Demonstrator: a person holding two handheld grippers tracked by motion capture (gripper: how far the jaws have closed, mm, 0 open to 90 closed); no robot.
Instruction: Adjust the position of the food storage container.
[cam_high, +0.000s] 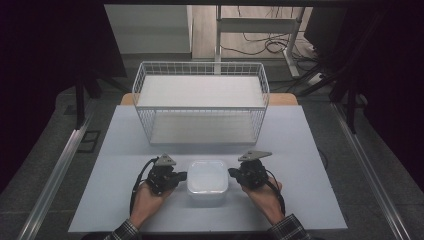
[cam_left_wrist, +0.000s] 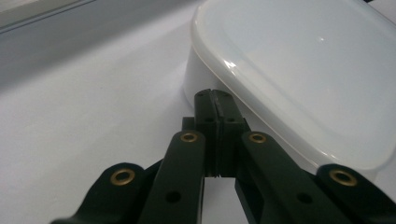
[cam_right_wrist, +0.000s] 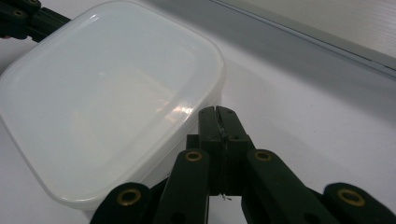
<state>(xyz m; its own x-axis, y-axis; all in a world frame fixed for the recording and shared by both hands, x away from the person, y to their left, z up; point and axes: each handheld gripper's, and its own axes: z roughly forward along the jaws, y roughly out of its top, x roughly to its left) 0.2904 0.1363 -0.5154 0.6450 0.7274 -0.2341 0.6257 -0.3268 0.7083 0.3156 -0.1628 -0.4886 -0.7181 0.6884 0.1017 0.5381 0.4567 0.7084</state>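
Left tool (cam_high: 181, 176): jaws pressed together, nothing between them, tips right at the near-left side wall of the white lidded container (cam_high: 207, 182). Seen along that tool's own jaws (cam_left_wrist: 215, 100), tips just under the lid's overhanging rim, at or almost at the wall; contact not certain. Container ahead and to the right of the tips (cam_left_wrist: 299, 70), lid on, smooth and glossy.

Right tool (cam_high: 233, 173): jaws likewise pressed together, pinching nothing, tips at the opposite side wall of the same container. Along its own jaws (cam_right_wrist: 219, 116), container ahead and to the left (cam_right_wrist: 107, 98), tips just beside the rounded corner below the lid's edge. Left tool's black links visible beyond the container's far corner (cam_right_wrist: 21, 16).

Container resting on the pale counter (cam_high: 300, 150), squarely between the two tools, flanked on both sides. Each tool held in a hand, left hand (cam_high: 150, 197) and right hand (cam_high: 265, 195), plaid sleeves at the lower edge. Grey three-cornered plates on top of both tools.

Beyond the tools, farther across the counter: white wire basket (cam_high: 200, 100), open at the top, well apart from the container.
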